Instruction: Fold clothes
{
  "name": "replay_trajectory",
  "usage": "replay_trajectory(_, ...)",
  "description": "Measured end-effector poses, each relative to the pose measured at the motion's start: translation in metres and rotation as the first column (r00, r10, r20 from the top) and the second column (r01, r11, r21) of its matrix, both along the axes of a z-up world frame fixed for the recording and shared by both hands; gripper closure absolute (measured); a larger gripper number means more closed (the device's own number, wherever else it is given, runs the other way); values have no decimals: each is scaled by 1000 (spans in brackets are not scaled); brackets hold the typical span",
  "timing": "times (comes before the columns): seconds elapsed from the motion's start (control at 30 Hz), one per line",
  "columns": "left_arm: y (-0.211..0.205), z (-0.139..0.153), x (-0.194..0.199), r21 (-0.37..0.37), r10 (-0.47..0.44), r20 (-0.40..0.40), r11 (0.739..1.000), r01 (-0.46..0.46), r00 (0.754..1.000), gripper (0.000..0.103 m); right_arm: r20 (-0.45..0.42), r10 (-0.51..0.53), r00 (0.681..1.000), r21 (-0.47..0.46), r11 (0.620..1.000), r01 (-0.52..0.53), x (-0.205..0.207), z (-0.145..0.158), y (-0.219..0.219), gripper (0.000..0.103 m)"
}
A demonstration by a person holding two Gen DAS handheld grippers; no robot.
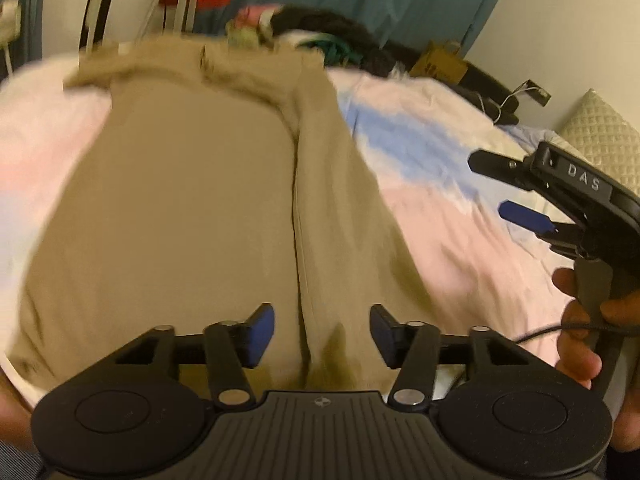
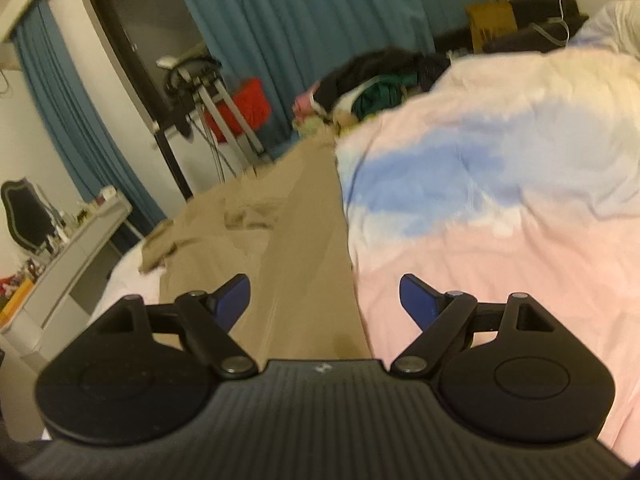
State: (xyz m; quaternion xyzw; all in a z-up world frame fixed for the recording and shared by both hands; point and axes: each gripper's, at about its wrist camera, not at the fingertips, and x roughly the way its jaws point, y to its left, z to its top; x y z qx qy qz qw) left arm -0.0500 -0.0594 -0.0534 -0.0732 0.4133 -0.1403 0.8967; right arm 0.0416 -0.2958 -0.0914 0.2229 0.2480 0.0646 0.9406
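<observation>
Khaki trousers (image 1: 180,208) lie stretched along the bed, legs side by side, waistband at the far end. My left gripper (image 1: 322,332) hovers open above the near end of the trousers, and no cloth sits between its blue pads. In the left wrist view my right gripper (image 1: 486,184) comes in from the right, open over the bedspread, with a hand on its handle. In the right wrist view the right gripper (image 2: 324,300) stands open above the right edge of the trousers (image 2: 304,248), holding nothing.
A pink, blue and white bedspread (image 1: 440,184) covers the bed. A heap of dark and coloured clothes (image 1: 320,36) sits at the far end. A cream pillow (image 1: 604,136) lies at right. Teal curtains (image 2: 300,12) and a cluttered white desk (image 2: 68,248) stand beyond the bed.
</observation>
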Motion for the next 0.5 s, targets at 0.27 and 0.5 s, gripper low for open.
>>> replay_trajectory(0.27, -4, 38, 1, 119, 11, 209, 992, -37, 978, 11, 118, -60, 991, -13, 998, 62, -14, 16, -1, 20)
replay_trajectory(0.5, -2, 61, 11, 121, 39, 295, 990, -78, 955, 0, 202, -62, 977, -50, 996, 73, -25, 27, 7, 19)
